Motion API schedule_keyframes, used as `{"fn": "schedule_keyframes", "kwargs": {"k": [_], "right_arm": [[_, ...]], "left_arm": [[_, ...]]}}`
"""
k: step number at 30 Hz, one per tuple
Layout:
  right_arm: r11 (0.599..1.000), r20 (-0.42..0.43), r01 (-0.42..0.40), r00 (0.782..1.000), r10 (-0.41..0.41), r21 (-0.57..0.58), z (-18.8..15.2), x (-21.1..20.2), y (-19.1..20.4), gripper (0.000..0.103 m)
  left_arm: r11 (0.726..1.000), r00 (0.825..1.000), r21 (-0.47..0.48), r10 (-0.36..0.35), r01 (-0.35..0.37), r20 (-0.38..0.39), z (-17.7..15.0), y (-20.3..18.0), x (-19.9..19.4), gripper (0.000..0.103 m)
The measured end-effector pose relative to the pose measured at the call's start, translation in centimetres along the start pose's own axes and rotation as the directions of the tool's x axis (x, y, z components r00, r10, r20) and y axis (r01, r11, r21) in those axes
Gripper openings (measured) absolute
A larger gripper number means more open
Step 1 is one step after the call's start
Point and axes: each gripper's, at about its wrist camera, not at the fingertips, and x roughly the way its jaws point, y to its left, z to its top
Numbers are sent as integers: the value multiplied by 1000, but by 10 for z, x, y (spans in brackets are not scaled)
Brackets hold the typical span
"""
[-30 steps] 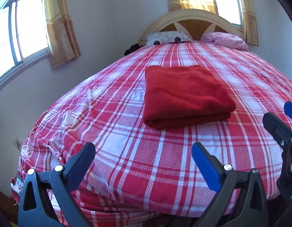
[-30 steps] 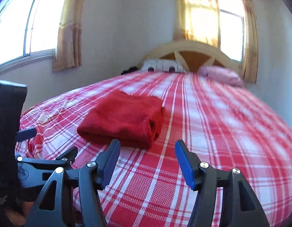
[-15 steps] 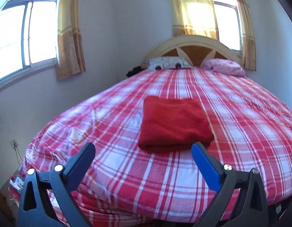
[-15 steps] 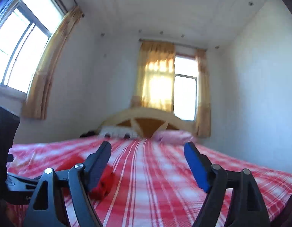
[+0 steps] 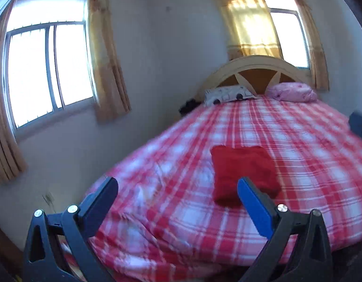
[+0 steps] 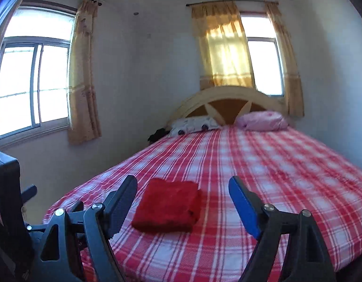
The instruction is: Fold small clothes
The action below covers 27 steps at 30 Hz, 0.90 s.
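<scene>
A red cloth (image 5: 242, 166), folded into a neat rectangle, lies flat on the red-and-white checked bed (image 5: 298, 141) near its foot. My left gripper (image 5: 177, 183) hangs open above the bed's near left corner, well short of the cloth, with nothing between its fingers. In the right wrist view the same folded cloth (image 6: 169, 204) shows between and beyond the fingers of my right gripper (image 6: 183, 179), which is open, empty and clear of the bed (image 6: 274, 164). The left gripper's black body (image 6: 7, 188) stands at that view's left edge.
A patterned pillow (image 6: 195, 123) and a pink pillow (image 6: 263, 119) lie against the arched wooden headboard (image 6: 227, 98). Curtained windows (image 6: 33, 82) fill the left wall and the wall behind the bed. A wall socket (image 5: 48, 197) sits low on the left.
Both grippers have risen and drawn back from the bed, so the folded cloth looks smaller and farther off. The right jaws stand wider than a second ago. The cloth has not moved.
</scene>
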Motion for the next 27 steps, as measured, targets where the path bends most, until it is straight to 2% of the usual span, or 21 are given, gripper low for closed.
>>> {"fn": "schedule_keyframes", "kwargs": {"k": [1, 3, 5, 8, 12, 17, 20, 27], "right_arm": [[999, -43, -32, 999, 33, 18, -1, 4, 2, 81], [998, -89, -55, 994, 58, 34, -6, 10, 2, 81], [999, -107, -27, 994, 29, 25, -14, 13, 3, 81], [1000, -86, 18, 996, -16, 23, -23, 8, -9, 81], [997, -113, 26, 993, -19, 70, -26, 11, -16, 81], [996, -97, 38, 995, -30, 85, -27, 12, -20, 81], [996, -76, 48, 996, -42, 72, -26, 6, -17, 81], [996, -93, 55, 994, -49, 64, -29, 6, -14, 81]], "left_arm": [[996, 999, -79, -36, 34, -26, -4, 8, -1, 103], [985, 994, -153, -93, 84, -53, -9, 11, 2, 103], [986, 988, -129, -121, 108, -94, -9, 3, 8, 103], [993, 993, -67, -98, 93, -71, -14, -11, 4, 103], [997, 995, -13, -83, 82, -47, -17, -21, -3, 103], [995, 995, -3, -95, 95, -30, -15, -21, -12, 103], [996, 995, -1, -93, 93, -40, -15, -23, -11, 103], [995, 993, 8, -96, 97, -73, -17, -28, -8, 103]]}}
